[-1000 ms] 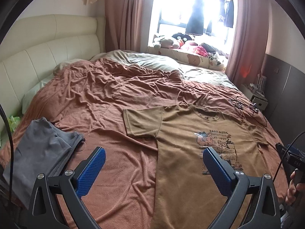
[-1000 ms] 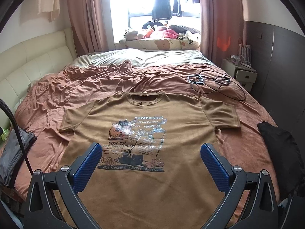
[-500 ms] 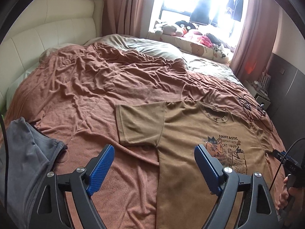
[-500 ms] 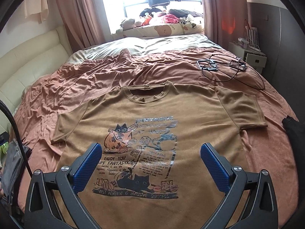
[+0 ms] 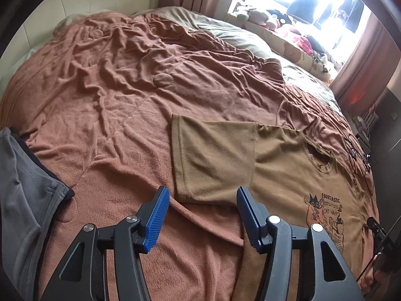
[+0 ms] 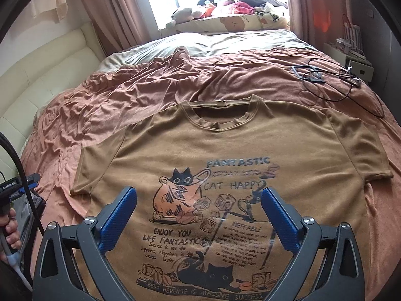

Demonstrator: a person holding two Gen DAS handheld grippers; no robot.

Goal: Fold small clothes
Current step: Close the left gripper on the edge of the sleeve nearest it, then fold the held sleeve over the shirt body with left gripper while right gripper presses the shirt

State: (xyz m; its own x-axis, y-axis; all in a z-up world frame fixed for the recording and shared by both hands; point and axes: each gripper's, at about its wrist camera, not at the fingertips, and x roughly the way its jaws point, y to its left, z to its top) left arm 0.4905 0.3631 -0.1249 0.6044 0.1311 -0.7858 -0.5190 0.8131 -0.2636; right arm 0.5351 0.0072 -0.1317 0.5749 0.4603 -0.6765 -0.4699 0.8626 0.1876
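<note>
Both grippers nearer the tan T-shirt [image 6: 225,145], left gripper [image 5: 201,215] jaws closing empty by its sleeve, right gripper [image 6: 198,215] jaws spread.

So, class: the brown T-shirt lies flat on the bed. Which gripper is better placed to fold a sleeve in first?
Left. The left gripper, jaws closing on nothing yet, sits just short of the sleeve. The right gripper hangs open over the T-shirt's printed chest, away from either sleeve.

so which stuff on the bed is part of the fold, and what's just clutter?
In play:
brown T-shirt
left hand-held gripper, jaws closing, nothing between them
right hand-held gripper, open

Lying about:
grey garment
black cables
plush toys
</note>
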